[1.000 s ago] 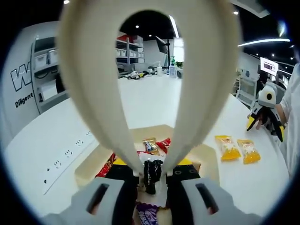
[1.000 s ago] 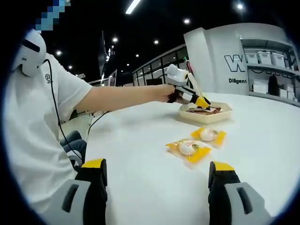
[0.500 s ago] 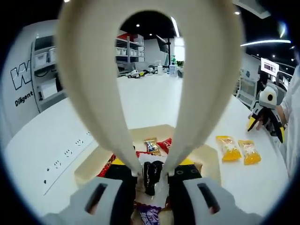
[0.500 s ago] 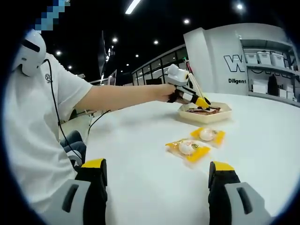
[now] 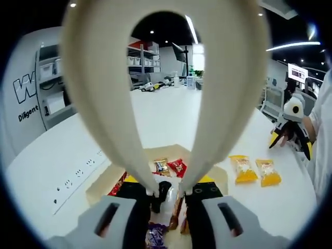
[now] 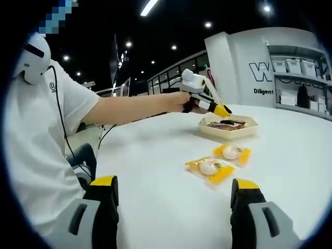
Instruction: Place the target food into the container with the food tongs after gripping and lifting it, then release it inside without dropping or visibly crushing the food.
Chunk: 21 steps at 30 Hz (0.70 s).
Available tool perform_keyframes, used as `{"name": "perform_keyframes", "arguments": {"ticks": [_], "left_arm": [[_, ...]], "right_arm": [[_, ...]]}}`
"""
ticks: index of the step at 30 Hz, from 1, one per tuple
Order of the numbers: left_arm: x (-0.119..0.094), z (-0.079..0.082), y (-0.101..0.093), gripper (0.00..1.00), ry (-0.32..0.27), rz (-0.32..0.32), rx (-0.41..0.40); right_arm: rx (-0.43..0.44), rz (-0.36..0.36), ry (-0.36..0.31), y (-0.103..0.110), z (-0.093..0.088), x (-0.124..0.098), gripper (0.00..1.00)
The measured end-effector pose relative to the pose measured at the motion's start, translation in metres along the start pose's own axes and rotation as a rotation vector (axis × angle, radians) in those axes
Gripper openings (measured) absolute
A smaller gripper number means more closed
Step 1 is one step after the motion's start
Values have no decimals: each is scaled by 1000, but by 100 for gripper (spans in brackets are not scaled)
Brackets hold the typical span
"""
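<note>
Tongs point(image 5: 166, 78) hide much of tray point(image 5: 98, 185); snacks inside. Left gripper point(image 5: 167, 194) clenched on tongs. Right gripper point(image 6: 174, 199) jaws apart, holding nothing.

Cream plastic food tongs point(image 5: 166, 98) arch upward, tips above a shallow beige hexagonal container point(image 5: 98, 184) of wrapped snacks. Two yellow packets point(image 6: 220, 162) lie nearby; a dark piece point(image 5: 162, 194), possibly chocolate, sits between the tips.
</note>
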State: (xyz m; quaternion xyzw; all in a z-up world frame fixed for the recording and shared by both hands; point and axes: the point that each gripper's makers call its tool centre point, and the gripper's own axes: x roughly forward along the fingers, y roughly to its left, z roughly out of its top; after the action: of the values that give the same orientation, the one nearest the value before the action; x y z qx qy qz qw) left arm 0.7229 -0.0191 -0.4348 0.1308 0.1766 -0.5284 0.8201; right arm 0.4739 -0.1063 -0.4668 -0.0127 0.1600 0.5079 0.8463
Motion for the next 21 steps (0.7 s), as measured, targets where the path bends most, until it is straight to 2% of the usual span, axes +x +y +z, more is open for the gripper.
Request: {"name": "perform_keyframes", "arguments": {"ticks": [5,12,21], "left_arm": [[-16,-5,-25,22,7,-6,4],[-51,-12,-59,22,11,13,-6],[-84,-11,-86,23,-1,60,20]], "right_arm": [[-7,10,0,3,2,3,90],[-20,34,-5,12,7,10,90],[-41,63,-2,24,12,18,90]]}}
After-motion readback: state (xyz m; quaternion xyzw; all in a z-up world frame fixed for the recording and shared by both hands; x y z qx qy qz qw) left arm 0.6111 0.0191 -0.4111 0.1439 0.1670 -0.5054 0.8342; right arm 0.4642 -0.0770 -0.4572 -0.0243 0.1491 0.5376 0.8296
